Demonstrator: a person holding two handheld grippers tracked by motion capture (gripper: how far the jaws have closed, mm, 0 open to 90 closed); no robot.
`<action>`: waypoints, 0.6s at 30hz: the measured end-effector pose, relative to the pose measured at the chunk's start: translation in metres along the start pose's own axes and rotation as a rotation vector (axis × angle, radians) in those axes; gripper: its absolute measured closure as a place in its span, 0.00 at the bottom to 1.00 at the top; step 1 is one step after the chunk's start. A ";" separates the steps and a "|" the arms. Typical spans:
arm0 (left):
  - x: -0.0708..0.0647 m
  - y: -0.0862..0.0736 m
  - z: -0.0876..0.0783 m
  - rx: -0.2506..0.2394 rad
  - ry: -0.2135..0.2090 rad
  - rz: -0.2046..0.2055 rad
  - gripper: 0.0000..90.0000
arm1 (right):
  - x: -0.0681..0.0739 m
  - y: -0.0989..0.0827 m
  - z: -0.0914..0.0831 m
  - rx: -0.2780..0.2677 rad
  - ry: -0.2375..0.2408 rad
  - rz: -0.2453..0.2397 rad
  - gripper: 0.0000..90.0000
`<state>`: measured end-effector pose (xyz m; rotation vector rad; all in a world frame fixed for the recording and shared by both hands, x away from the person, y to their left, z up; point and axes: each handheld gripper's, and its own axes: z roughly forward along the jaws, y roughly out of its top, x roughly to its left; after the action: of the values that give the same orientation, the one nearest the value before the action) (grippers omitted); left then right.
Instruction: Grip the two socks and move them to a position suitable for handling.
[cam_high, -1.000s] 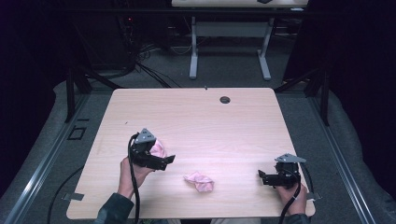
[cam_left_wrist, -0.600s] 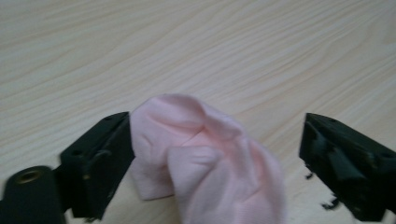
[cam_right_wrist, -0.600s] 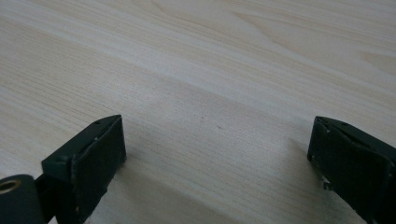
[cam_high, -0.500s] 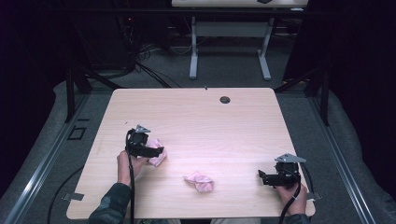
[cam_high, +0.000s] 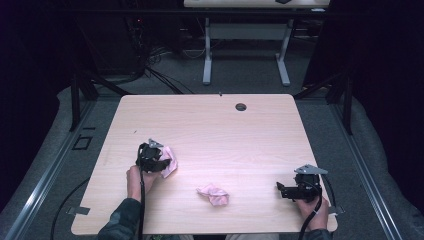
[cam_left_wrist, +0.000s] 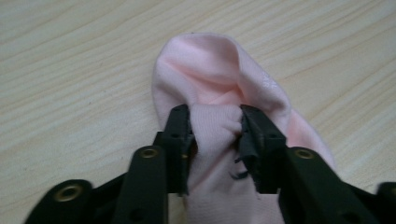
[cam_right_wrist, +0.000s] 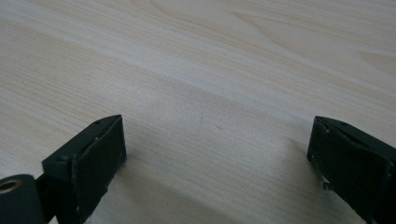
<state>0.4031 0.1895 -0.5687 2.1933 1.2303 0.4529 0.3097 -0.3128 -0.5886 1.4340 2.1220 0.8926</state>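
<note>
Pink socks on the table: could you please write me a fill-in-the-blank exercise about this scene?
1. The left gripper pinches a sock whose colour is ____.
2. The number of socks lying on the table is ____.
3. The right gripper has its jaws ____, with nothing between them.
4. The second sock lies between the two ____.

Missing words: pink; two; open; grippers
</note>
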 end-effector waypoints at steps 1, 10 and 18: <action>-0.001 0.000 0.000 -0.001 -0.001 0.000 0.83 | 0.000 0.000 0.000 -0.005 0.000 0.004 0.04; -0.004 0.010 -0.019 -0.098 -0.049 -0.042 0.91 | 0.000 0.000 0.000 0.000 -0.002 -0.001 0.05; -0.042 0.044 -0.044 -0.190 -0.127 0.029 0.91 | 0.000 0.000 0.000 -0.005 -0.003 0.004 0.05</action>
<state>0.3857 0.1497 -0.5073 2.0479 1.0446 0.4174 0.3096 -0.3126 -0.5890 1.4373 2.1142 0.8957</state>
